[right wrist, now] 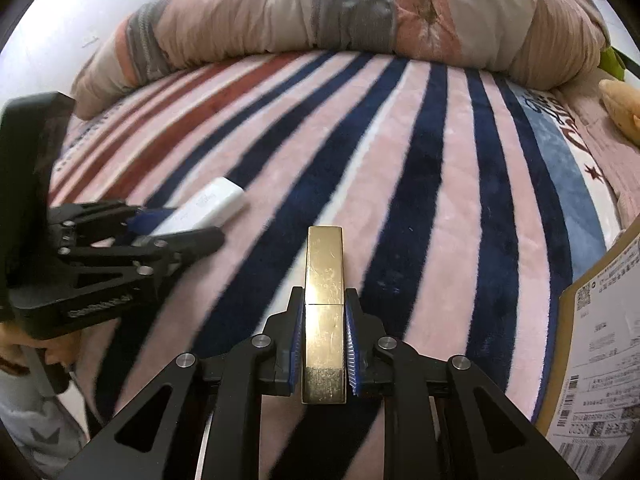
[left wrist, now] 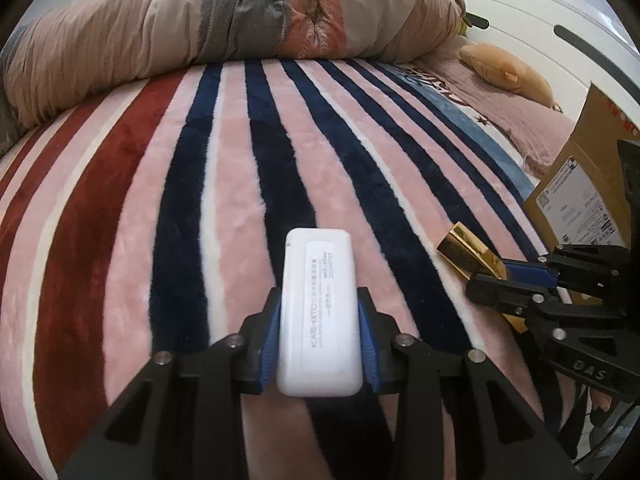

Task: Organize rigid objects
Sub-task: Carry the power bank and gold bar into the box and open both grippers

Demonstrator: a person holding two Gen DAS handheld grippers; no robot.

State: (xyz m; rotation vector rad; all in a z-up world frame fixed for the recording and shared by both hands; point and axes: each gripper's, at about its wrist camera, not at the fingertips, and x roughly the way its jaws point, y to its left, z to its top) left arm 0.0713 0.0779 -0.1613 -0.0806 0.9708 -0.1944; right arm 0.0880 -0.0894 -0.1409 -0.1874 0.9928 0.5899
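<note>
My left gripper (left wrist: 319, 300) is shut on a white rectangular box (left wrist: 318, 312) with a printed label, held just above the striped blanket (left wrist: 224, 184). My right gripper (right wrist: 323, 304) is shut on a gold rectangular case (right wrist: 324, 304), also over the blanket. In the left wrist view the right gripper (left wrist: 488, 280) shows at the right with the gold case (left wrist: 468, 254) in it. In the right wrist view the left gripper (right wrist: 176, 228) shows at the left with the white box (right wrist: 208, 206) in it.
A rumpled quilt (left wrist: 224, 20) lies along the far side of the bed. A cardboard box (left wrist: 580, 184) with shipping labels stands at the right edge; it also shows in the right wrist view (right wrist: 596, 352). A tan plush toy (left wrist: 508, 70) lies at the far right.
</note>
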